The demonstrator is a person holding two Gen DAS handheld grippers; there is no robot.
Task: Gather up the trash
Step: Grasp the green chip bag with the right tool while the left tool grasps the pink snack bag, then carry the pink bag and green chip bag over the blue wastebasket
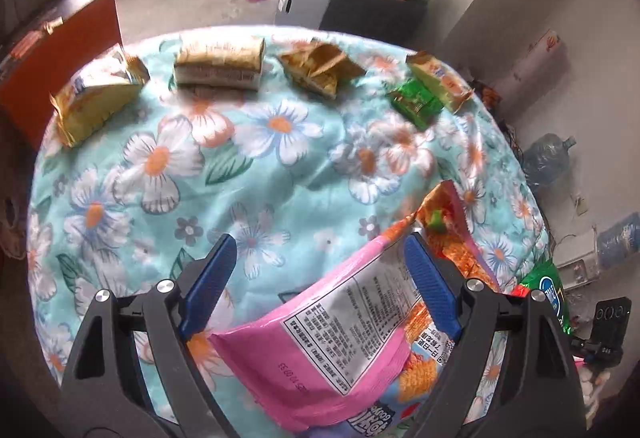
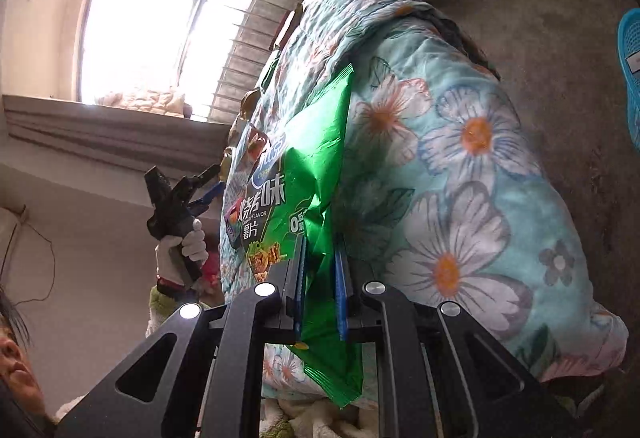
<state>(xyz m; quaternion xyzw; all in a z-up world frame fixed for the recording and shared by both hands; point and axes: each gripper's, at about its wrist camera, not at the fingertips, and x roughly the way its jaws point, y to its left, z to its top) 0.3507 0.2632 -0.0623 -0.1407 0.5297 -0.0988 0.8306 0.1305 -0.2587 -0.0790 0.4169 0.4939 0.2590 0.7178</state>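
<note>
Left gripper (image 1: 320,258): blue-padded jaws wide apart over the near edge of the floral turquoise quilt (image 1: 248,174). Pink crinkled snack bag with white label panel (image 1: 340,322) lying between the jaws, against the right pad, left pad clear of it; not clamped. Orange-red snack bag (image 1: 452,234) tucked under the pink one, toward the quilt's right edge.

Right gripper (image 2: 320,270): jaws nearly together, clamped on the shiny green foil chip bag with white lettering (image 2: 316,174); bag pinched at its folded edge, hanging free beside the quilt (image 2: 460,166), lower end drooping below the pads. Same green bag also visible in the left wrist view at the quilt's right edge (image 1: 544,286).

Along the quilt's far edge, well apart from both grippers: yellow foil wrapper (image 1: 96,98) at the far left corner, tan paper-wrapped packet (image 1: 220,62) next, crumpled brown-gold wrapper (image 1: 320,70) near the middle, small green wrapper (image 1: 416,102) touching a yellow-orange wrapper (image 1: 440,78) at the far right corner.

In the right wrist view, white-gloved hand (image 2: 184,246) gripping the black left gripper (image 2: 208,186), beyond the green bag. Turquoise plastic mesh basket (image 2: 630,74) at the right frame edge, on the floor, well apart from the quilt. Orange box (image 1: 60,50) off the quilt's left edge.
</note>
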